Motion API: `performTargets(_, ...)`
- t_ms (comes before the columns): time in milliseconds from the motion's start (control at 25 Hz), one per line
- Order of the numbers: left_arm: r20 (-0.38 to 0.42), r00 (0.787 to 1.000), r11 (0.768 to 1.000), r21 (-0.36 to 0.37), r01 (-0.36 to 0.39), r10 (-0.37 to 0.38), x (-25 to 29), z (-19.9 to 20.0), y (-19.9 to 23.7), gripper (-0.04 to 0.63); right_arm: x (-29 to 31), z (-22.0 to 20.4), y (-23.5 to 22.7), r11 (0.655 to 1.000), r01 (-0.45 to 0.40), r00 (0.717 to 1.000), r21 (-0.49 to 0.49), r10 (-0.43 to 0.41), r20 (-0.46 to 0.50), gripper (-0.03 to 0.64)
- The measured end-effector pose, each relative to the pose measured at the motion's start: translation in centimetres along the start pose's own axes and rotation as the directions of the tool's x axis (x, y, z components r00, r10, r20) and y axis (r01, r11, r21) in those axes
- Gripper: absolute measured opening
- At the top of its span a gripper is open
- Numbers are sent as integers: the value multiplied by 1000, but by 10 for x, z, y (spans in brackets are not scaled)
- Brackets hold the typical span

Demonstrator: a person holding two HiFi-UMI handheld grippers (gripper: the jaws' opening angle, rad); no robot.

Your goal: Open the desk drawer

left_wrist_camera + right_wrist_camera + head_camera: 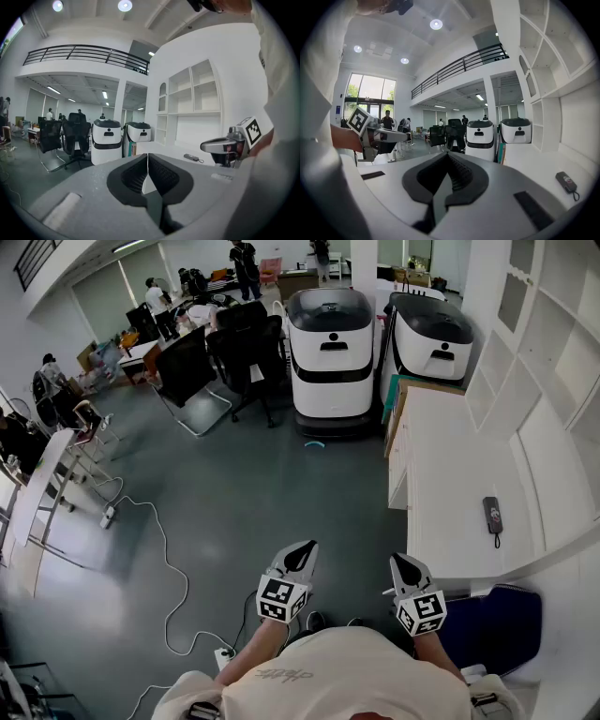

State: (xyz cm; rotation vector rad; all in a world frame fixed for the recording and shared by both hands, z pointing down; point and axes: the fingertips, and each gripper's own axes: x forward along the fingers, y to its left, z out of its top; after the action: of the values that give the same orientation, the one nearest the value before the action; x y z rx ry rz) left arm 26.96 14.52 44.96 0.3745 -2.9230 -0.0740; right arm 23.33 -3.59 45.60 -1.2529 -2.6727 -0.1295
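Observation:
The white desk (450, 493) stands to my right under white wall shelves. Its drawer fronts (397, 446) face the grey floor and look closed. My left gripper (305, 551) and right gripper (401, 565) hover side by side close to my body, short of the desk's near end, touching nothing. In the left gripper view the jaws meet at their tips, left gripper (148, 157) shut and empty, with the right gripper (224, 146) beside it. The right gripper view shows the right gripper (449, 157) shut and empty too, and the left gripper (382, 136) at its left.
A black remote (492, 514) lies on the desk. A dark blue chair seat (497, 624) sits by my right side. Two white robot units (330, 343) stand beyond the desk, with black office chairs (244, 352) to their left. A white cable (169, 568) and power strip lie on the floor.

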Motion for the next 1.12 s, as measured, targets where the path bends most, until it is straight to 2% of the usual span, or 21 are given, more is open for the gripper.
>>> performTargets(200,-21,1000,1000,-13,19,-20,-3,-5,6,17,7,5,-3,1000,19,1000,-2,-19,-8,2)
performTargets(440,-17,1000,999,-40,-1,1,-4,-13,28,17,20,14,1,997,59,998,-43,-59,18,2)
performTargets(840,25,999,1000,0,21,-21,-2,5,65,17,46,14,21,996,84,996,0,-84,5,2)
performTargets(960,14,1000,1000,16,8,-9,-5,-4,83,17,59,13,29,996,89,996,-8,-89,5,2)
performTargets(1120,-38,999,999,-41,6,-8,-9,-30,100,17,67,6,35,994,110,994,20,-110,-9,2)
